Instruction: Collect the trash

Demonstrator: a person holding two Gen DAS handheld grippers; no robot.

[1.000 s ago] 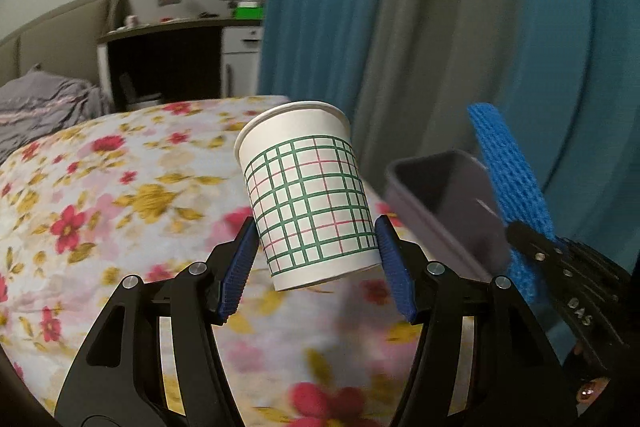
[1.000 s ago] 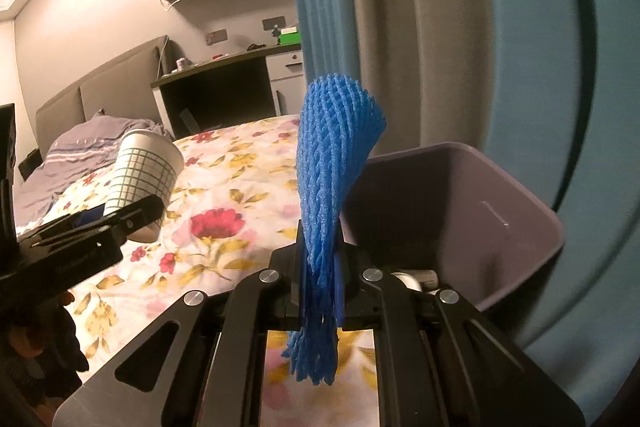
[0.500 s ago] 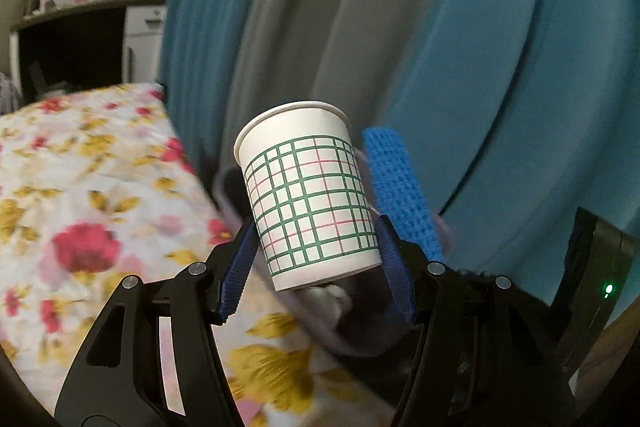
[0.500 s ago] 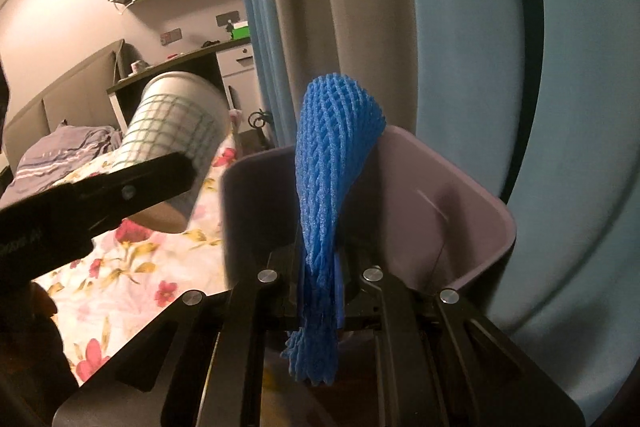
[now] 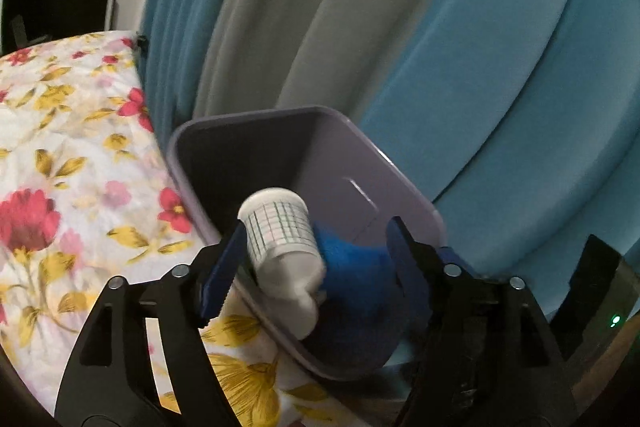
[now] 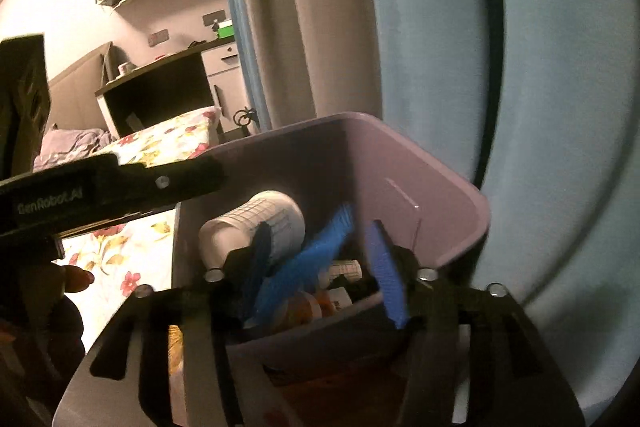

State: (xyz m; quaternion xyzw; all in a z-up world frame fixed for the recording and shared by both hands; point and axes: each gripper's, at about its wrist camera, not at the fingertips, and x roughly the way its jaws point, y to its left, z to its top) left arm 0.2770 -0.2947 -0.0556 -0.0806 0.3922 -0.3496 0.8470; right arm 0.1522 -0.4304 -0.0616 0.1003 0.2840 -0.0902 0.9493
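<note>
While both lie in the bin [image 5: 404,187], cup [image 5: 280,227] and foam net [image 6: 304,267] free of spread left claw [image 5: 316,259] and right claw [image 6: 320,267].

dim warm indoor light | motion blur | fisheye edge warping | dark vignette corners

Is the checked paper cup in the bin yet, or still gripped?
In the bin. The paper cup lies tipped inside the purple bin, clear of the open left gripper.
</note>
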